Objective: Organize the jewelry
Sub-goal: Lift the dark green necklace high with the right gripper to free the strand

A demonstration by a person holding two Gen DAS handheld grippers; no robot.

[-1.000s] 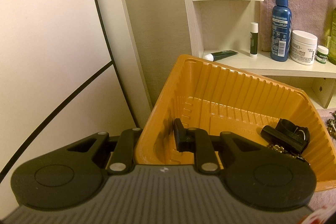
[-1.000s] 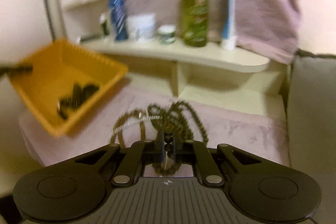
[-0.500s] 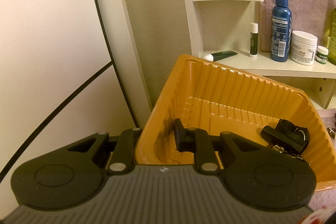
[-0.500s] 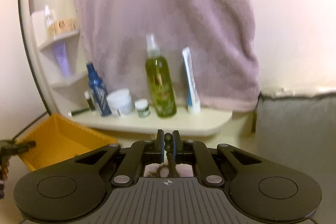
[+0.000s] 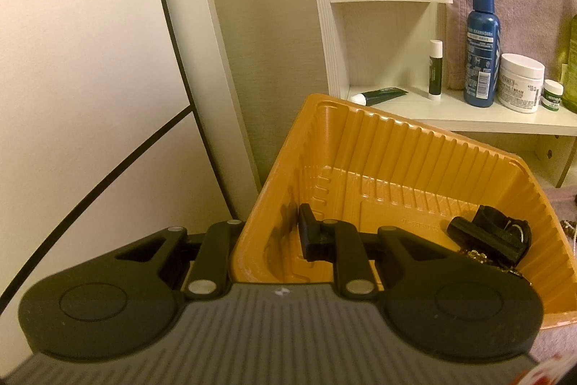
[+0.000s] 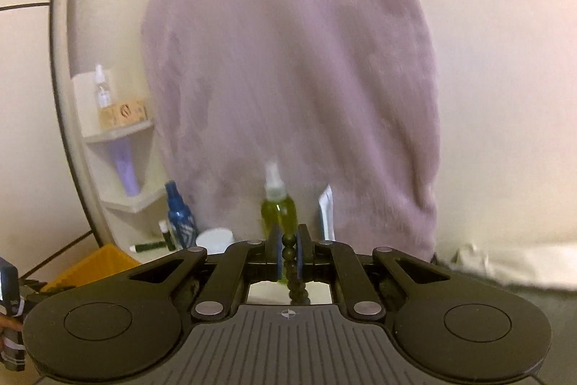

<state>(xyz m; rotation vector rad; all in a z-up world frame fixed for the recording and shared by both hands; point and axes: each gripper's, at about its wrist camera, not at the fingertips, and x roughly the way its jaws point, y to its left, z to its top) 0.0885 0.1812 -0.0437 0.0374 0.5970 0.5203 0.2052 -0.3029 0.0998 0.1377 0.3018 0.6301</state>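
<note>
Orange plastic made up the ribbed tray (image 5: 414, 168), which sat tilted below a pale shelf (image 5: 468, 118), and the left gripper (image 5: 268, 237) was clamped on the tray's near-left wall: one finger (image 5: 310, 233) showed inside the tray, the other was hidden behind the wall outside. Further right on the tray floor, against the right-hand wall, lay a black strap-like piece (image 5: 494, 235) with a few small gold-coloured jewelry bits (image 5: 476, 255) just beside it. On the shelf stood a lip balm stick (image 5: 435, 71), a blue spray bottle (image 5: 481, 42), a white cream jar (image 5: 521, 83) and a small green-labelled pot (image 5: 553, 94).

From the right wrist camera, the same tray (image 6: 93, 266) appeared low at the left edge. The right gripper (image 6: 289, 253) was closed on a dark beaded strand (image 6: 290, 255), the beads pinched between its blue pads (image 6: 277, 251) and trailing down toward the camera. Behind it a green spray bottle (image 6: 277, 204) stood on the shelf in front of a mauve towel (image 6: 288, 78) hanging on the wall; this view was blurred.
</note>
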